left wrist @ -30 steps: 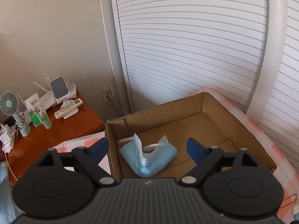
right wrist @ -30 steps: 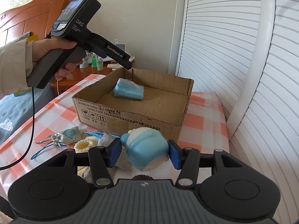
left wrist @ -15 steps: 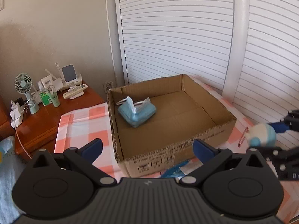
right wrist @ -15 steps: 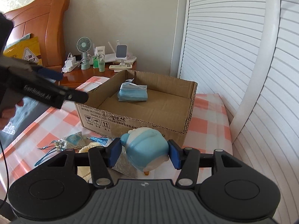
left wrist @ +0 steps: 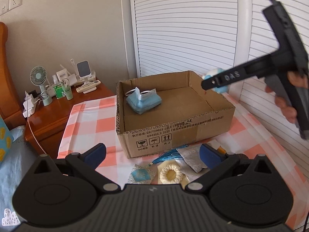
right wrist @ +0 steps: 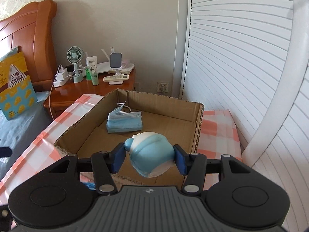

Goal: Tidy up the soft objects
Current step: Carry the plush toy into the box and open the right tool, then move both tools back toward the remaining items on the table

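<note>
Cardboard box (right wrist: 199,119) open on top, approach from above unobstructed; only a stack of face masks (right wrist: 124,122) sits in the far-left corner, rest of the floor bare. Near wall fronted by clutter on the checked cloth (left wrist: 90,119): scrunchie (left wrist: 170,174), blue tassel (left wrist: 170,153), grey pouch (left wrist: 191,158); louvred doors (right wrist: 241,58) close off the right and far side; crowded nightstand (left wrist: 58,106) far left.

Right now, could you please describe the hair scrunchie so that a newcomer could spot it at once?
Find the cardboard box on the checked tablecloth. In the clutter before its printed front wall lies the scrunchie: a cream, frilly ring, unlike the flat sachets and blue tassel beside it.
</note>
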`<move>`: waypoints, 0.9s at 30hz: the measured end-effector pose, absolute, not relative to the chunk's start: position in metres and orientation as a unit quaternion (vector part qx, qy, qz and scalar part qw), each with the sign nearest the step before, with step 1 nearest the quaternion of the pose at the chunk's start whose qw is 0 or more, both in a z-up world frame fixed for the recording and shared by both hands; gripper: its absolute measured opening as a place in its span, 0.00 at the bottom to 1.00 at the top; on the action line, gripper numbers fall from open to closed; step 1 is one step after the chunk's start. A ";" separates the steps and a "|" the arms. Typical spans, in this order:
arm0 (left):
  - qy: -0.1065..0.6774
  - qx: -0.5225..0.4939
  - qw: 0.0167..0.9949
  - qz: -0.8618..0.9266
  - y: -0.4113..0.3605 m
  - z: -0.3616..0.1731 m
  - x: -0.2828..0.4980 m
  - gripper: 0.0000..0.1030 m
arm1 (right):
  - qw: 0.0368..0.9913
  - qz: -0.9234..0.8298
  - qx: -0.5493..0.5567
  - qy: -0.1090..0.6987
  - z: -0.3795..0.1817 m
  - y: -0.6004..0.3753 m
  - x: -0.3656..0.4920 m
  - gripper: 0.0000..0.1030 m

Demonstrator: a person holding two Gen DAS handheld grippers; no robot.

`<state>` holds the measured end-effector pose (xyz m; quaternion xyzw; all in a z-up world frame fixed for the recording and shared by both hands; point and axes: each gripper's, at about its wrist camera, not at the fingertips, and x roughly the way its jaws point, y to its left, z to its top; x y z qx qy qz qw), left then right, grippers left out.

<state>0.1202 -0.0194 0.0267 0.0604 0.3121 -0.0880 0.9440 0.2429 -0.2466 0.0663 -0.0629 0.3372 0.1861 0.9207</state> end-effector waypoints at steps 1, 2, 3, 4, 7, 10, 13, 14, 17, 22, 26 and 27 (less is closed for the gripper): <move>0.312 0.059 0.944 -0.087 -0.018 0.027 0.119 0.99 | 0.920 0.184 -0.065 0.339 0.065 -0.245 0.254 0.57; 0.314 0.056 0.944 -0.084 -0.017 0.026 0.116 0.99 | 0.920 0.180 -0.065 0.342 0.064 -0.244 0.266 0.57; 0.316 0.053 0.944 -0.083 -0.015 0.026 0.115 0.99 | 0.919 0.177 -0.063 0.346 0.063 -0.242 0.277 0.57; 0.318 0.051 0.943 -0.081 -0.014 0.025 0.114 0.99 | 0.919 0.175 -0.063 0.349 0.062 -0.241 0.288 0.57; 0.327 0.052 0.941 -0.072 -0.011 0.021 0.111 0.99 | 0.918 0.169 -0.055 0.355 0.059 -0.237 0.320 0.57; 0.334 0.049 0.939 -0.063 -0.007 0.018 0.108 0.99 | 0.918 0.161 -0.051 0.360 0.056 -0.231 0.349 0.63; 0.338 0.047 0.938 -0.058 -0.003 0.016 0.106 0.99 | 0.919 0.150 -0.051 0.362 0.052 -0.224 0.368 0.93; 0.340 0.046 0.938 -0.056 -0.001 0.016 0.105 0.99 | 0.919 0.142 -0.053 0.364 0.051 -0.223 0.372 0.96; 0.341 0.044 0.938 -0.054 0.002 0.015 0.104 0.99 | 0.922 0.134 -0.056 0.359 0.051 -0.223 0.372 0.99; 0.337 0.043 0.938 -0.062 0.002 0.016 0.102 0.99 | 0.921 0.130 -0.064 0.361 0.056 -0.227 0.355 1.00; 0.337 0.046 0.938 -0.066 0.002 0.017 0.099 0.99 | 0.922 0.129 -0.069 0.358 0.063 -0.232 0.333 1.00; 0.337 0.046 0.938 -0.065 0.002 0.017 0.099 0.99 | 0.922 0.131 -0.069 0.358 0.065 -0.234 0.326 1.00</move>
